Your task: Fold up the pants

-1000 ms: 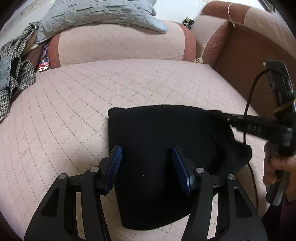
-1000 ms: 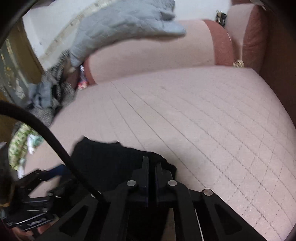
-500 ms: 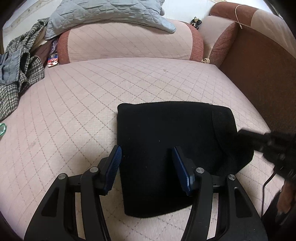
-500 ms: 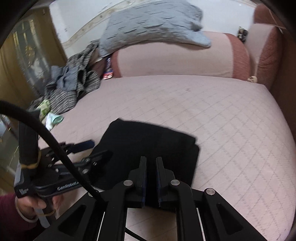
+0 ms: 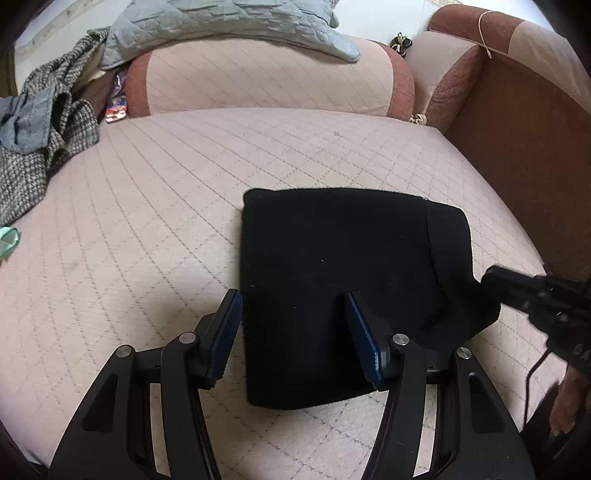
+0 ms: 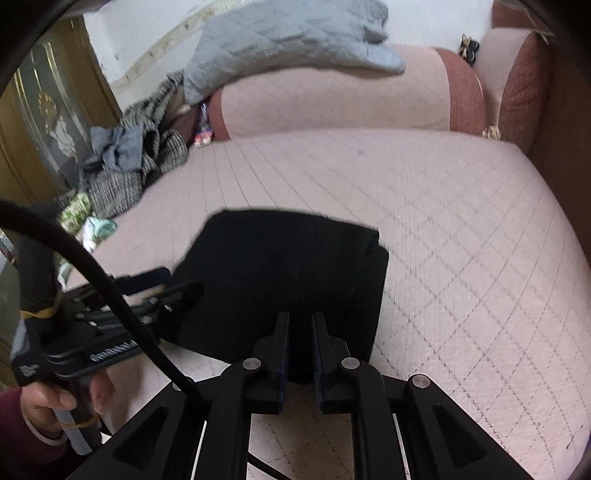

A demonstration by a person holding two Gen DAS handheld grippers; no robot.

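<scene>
Soft, even daylight falls from about twelve o'clock, where the wall nearly blows out. Strong fisheye bending and dark vignetting ring both views. The left view is sharp; the right view smears with motion blur. The black pants lose all detail.

A lived-in home sitting room, a pink quilted sofa with brown-trimmed bolster cushions, a grey quilted blanket thrown over the backrest, a heap of checked and grey clothes at one end, an ornate gold-patterned door beside it
</scene>
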